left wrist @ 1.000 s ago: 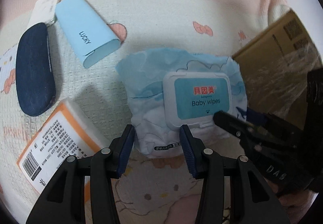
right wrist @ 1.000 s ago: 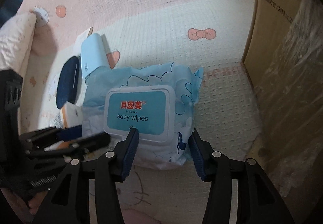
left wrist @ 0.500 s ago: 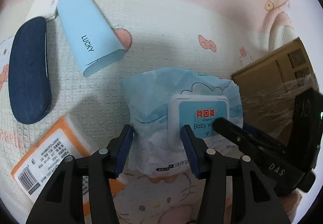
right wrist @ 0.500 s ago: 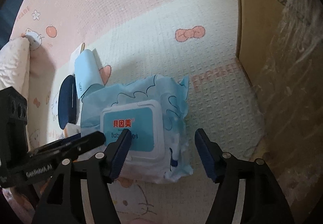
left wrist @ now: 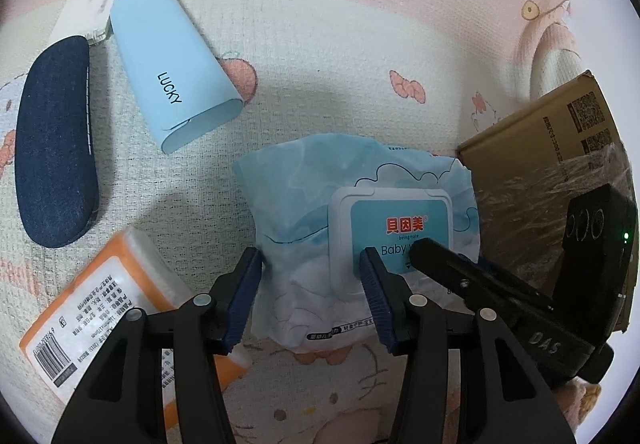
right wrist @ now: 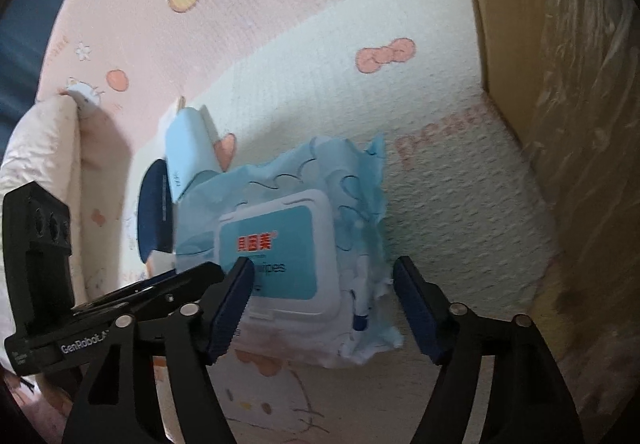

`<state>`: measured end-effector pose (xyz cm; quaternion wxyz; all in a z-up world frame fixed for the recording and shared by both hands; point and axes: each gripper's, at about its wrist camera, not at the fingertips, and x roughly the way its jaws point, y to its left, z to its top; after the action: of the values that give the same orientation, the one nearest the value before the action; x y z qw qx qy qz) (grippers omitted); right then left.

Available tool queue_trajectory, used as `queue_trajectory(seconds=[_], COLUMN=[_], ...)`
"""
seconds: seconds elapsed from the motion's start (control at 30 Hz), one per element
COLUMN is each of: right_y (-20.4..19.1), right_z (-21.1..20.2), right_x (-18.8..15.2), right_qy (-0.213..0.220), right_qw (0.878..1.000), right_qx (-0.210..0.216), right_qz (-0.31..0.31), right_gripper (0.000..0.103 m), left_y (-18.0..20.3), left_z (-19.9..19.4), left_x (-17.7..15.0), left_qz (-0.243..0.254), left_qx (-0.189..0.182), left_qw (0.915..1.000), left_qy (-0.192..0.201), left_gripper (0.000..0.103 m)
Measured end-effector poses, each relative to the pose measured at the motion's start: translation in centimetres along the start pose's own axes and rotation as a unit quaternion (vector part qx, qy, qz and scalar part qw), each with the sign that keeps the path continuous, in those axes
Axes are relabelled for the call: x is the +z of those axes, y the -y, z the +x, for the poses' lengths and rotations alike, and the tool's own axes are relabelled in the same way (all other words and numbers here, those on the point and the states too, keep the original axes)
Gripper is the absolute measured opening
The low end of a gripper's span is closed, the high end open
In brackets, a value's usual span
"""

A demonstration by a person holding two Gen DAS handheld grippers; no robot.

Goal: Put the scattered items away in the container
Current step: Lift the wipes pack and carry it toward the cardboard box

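A: Quick one. Where's the baby wipes pack (left wrist: 360,228)?

B: Flat on the floor mat (left wrist: 360,56), lid up, right in front of both grippers. Cardboard box (left wrist: 560,152) is just beside it on its right edge.

A: Gripper states?

B: Left gripper (left wrist: 312,288): jaws apart, straddling the near-left end of the pack, left pad at the pack's edge, right pad over the lid. Can't tell if the pads touch. Not clamped, nothing held. Right gripper (right wrist: 324,300): jaws wide, around the near-right part of the pack (right wrist: 288,244), gap showing beside the right pad. Holding nothing either.

A: Key relation for the next move?

B: Pack lies straight ahead of both, its long axis crosswise to the fingers, so each gripper takes one end. Both about equally near; the right one sits on the box side. My guess: close both, lift together, swing right into the box.

A: Pack looks?

B: Soft pale-blue film with cloud print, crinkled, loose flap at the far end. Hard white flip lid (right wrist: 280,248) with teal label, red characters, "Baby wipes". Probably saggy if pinched by the film alone.

A: Other stuff?

B: Left of the pack: light-blue "LUCKY" sleeve (left wrist: 172,64), dark navy case (left wrist: 56,148), orange-edged packet (left wrist: 112,308) beside the left gripper, white card (left wrist: 96,0) at the far left. All outside the box.
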<state>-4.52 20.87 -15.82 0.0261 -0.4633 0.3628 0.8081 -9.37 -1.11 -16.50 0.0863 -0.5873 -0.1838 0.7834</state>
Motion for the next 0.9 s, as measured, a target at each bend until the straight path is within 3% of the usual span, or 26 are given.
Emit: queue_trajectory(seconds=[0.5, 0.67, 0.83, 0.9], right_y=[-0.8, -1.2, -1.8, -1.8], right_z=[-0.4, -0.7, -1.5, -1.9], right_x=[-0.2, -0.2, 0.2, 0.4], right_qy=[0.014, 0.016, 0.028, 0.032], right_qw=[0.999, 0.999, 0.999, 0.999], right_qx=[-0.014, -0.021, -0.018, -0.013], right_qz=[-0.029, -0.034, -0.036, -0.034], right_gripper=[0.056, 0.051, 0.051, 0.051], left_y=[0.5, 0.7, 2.2, 2.2], left_z=[-0.1, -0.9, -2.6, -3.2], left_x=[0.1, 0.4, 0.7, 0.8], left_qz=[-0.009, -0.012, 0.028, 0.023], left_qx=[0.013, 0.012, 0.029, 0.022], left_qw=[0.9998, 0.9998, 0.9988, 0.9990], left_qy=[0.008, 0.006, 0.027, 0.033], left_gripper=[0.053, 0.046, 0.046, 0.046])
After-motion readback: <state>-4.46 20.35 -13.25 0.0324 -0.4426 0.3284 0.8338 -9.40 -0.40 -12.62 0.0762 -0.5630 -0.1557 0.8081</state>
